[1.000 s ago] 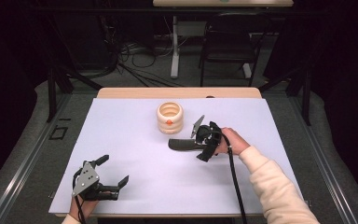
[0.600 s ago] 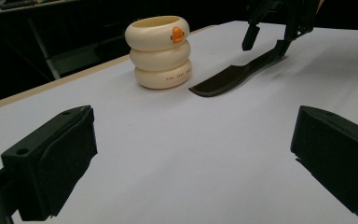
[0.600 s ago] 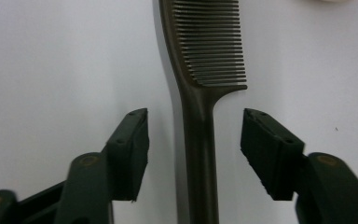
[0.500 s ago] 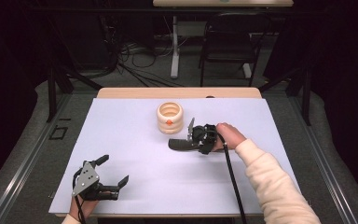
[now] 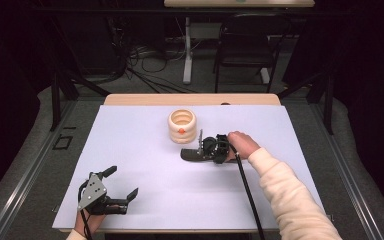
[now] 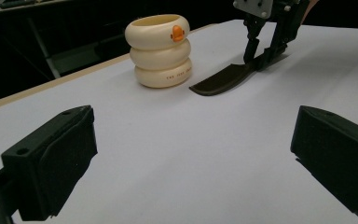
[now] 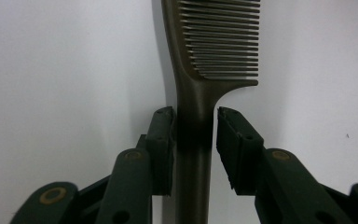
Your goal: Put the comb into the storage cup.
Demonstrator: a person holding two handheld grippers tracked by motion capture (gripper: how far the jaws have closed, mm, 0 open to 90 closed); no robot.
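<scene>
A dark comb (image 5: 191, 154) lies flat on the white table, just right of a cream ringed cup (image 5: 182, 126) with an orange mark. My right gripper (image 5: 203, 151) is down at the comb's handle. In the right gripper view the handle (image 7: 193, 93) runs between the pads of this gripper (image 7: 195, 126), teeth pointing away. Its jaws have just been closing: the left pad touches the handle, and a thin gap remains at the right pad. My left gripper (image 5: 122, 181) rests open near the front left, nothing between its jaws. From the left gripper view (image 6: 193, 154) I see the comb (image 6: 223, 79), the cup (image 6: 161, 51) and the right gripper (image 6: 261, 58).
The white sheet (image 5: 130, 135) covers most of a wooden table whose far edge (image 5: 145, 99) shows. Behind it stand a chair (image 5: 245, 45) and loose cables on the floor. A black cable (image 5: 245, 190) trails along the right sleeve.
The right gripper came down over the comb's handle and its jaws narrowed from wide apart to close around it. The left gripper stayed where it was.
</scene>
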